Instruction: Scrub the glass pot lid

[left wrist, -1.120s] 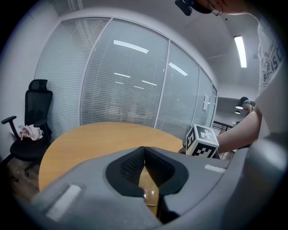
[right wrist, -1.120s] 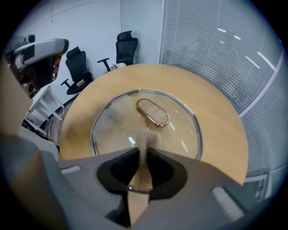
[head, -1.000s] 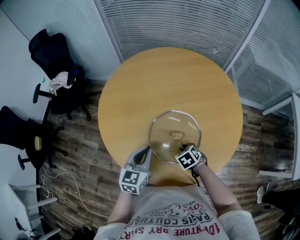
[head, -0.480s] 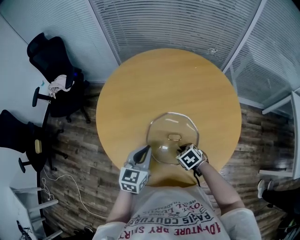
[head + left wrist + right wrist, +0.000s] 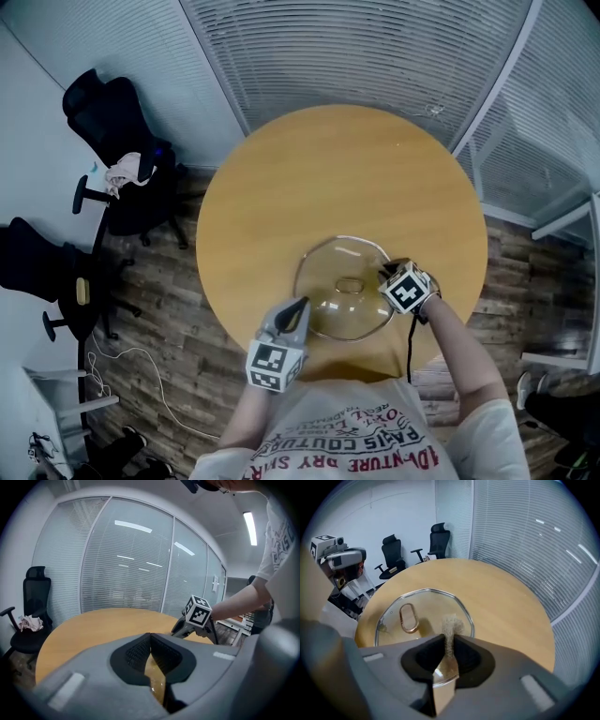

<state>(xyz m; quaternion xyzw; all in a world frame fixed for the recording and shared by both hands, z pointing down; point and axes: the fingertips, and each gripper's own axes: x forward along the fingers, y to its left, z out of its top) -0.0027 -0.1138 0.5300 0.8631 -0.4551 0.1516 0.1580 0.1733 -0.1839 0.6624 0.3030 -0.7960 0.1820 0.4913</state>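
The glass pot lid (image 5: pixel 345 287) lies on the round wooden table (image 5: pixel 281 187), near its front edge, with its metal loop handle (image 5: pixel 408 618) on top. My left gripper (image 5: pixel 298 306) is shut on the lid's left rim; in the left gripper view the glass edge (image 5: pixel 157 686) shows between its pads. My right gripper (image 5: pixel 386 273) is over the lid's right rim, shut on a small beige scrubbing pad (image 5: pixel 451 626) that sticks out past its jaws over the glass (image 5: pixel 426 606). In the left gripper view the right gripper (image 5: pixel 177 631) stands just behind the lid.
Glass walls with blinds (image 5: pixel 375 56) run behind the table. Black office chairs (image 5: pixel 117 122) stand at the left, one with a cloth on its seat. A white cable (image 5: pixel 141 361) lies on the wood floor. Bare tabletop extends beyond the lid.
My right gripper has moved with the pad from the lid's near edge to its right rim. The left gripper has kept its hold on the left rim.
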